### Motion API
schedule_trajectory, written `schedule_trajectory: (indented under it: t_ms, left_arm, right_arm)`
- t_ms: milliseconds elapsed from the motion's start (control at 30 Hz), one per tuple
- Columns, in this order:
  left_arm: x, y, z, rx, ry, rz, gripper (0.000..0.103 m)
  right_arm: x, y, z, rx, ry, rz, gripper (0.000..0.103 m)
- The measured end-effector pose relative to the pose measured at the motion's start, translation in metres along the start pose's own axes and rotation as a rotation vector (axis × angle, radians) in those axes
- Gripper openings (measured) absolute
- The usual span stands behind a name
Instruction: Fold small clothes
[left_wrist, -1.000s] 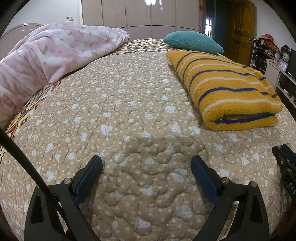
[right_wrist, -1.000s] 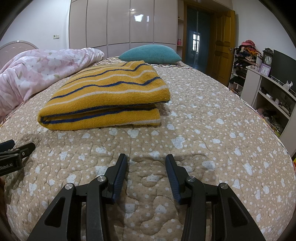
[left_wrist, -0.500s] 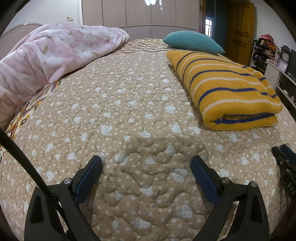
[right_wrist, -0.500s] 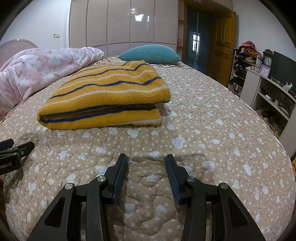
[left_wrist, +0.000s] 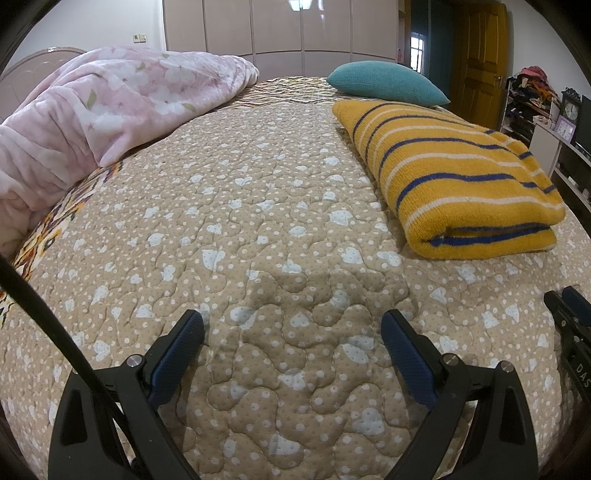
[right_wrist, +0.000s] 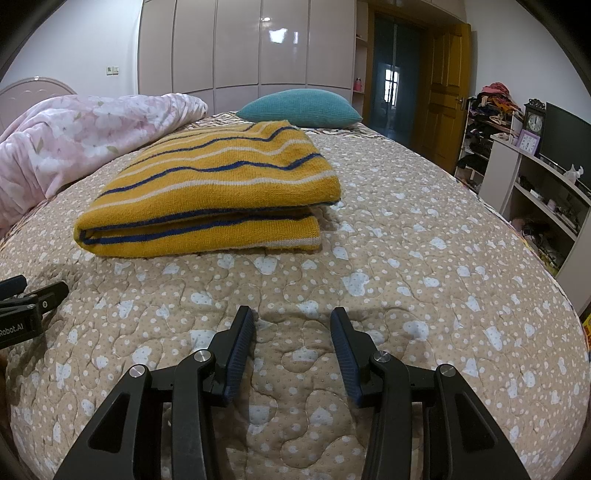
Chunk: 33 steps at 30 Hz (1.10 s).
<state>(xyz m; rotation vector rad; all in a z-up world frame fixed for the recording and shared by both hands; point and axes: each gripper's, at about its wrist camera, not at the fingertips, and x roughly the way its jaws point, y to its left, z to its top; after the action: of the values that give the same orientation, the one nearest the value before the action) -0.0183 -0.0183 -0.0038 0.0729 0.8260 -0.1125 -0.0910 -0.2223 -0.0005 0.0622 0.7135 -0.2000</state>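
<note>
We hold our left gripper with its jaws spread wide above the quilt, gripping nothing; our right gripper is also parted and empty, low in its frame. The folded sweater lies mid-left in the right view and at right in the left view, touching neither claw. A pink blanket is cut off at the left edge, and a teal pillow sits partly hidden behind the sweater.

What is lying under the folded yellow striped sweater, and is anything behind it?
The sweater rests directly on the beige quilt. Behind it lies a teal pillow, apart from it as far as shows. Whether anything is tucked beneath or inside the folds cannot be seen.
</note>
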Motion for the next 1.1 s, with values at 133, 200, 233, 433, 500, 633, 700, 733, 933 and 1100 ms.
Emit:
schedule_trajectory:
  t_ms: [133,200,233,433,500,633,700,733,933,1100]
  left_arm:
    - [-0.0002,0.0003,0.0005,0.000,0.000,0.004,0.097]
    - [-0.0004,0.0003,0.0005,0.000,0.000,0.004,0.097]
    - [-0.0002,0.0002,0.0008,0.000,0.000,0.006,0.097]
    - [-0.0005,-0.0002,0.0005,0.000,0.000,0.005,0.097]
    - [-0.0006,0.0005,0.0009,0.000,-0.002,0.012,0.097]
    - [-0.0010,0.0006,0.0015,0.000,-0.002,0.015,0.097]
    - [-0.0010,0.0003,0.0013,0.000,-0.003,0.015,0.098]
    - [-0.0010,0.0005,0.0014,0.000,-0.003,0.015,0.098]
    - [-0.0009,0.0005,0.0012,0.000,-0.003,0.015,0.098]
    - [-0.0008,0.0002,0.0009,0.001,-0.003,0.015,0.098]
  right_arm:
    - [-0.0004,0.0011,-0.0004,-0.001,0.000,0.000,0.046]
    - [-0.0003,0.0007,-0.0001,-0.003,-0.001,-0.001,0.046]
    - [-0.0003,0.0008,-0.0001,-0.003,-0.001,0.000,0.046]
    - [0.0001,-0.0009,0.0003,-0.008,-0.001,0.000,0.046]
    - [0.0001,-0.0028,0.0003,-0.011,-0.002,-0.001,0.046]
    - [0.0009,-0.0013,0.0007,-0.015,-0.003,0.000,0.046]
    - [0.0028,-0.0035,0.0018,-0.018,-0.003,0.001,0.046]
    - [0.0028,-0.0032,0.0017,-0.019,-0.004,0.001,0.046]
    - [0.0022,-0.0030,0.0013,-0.023,-0.005,-0.002,0.046]
    - [0.0023,-0.0057,0.0024,-0.028,-0.007,-0.005,0.046]
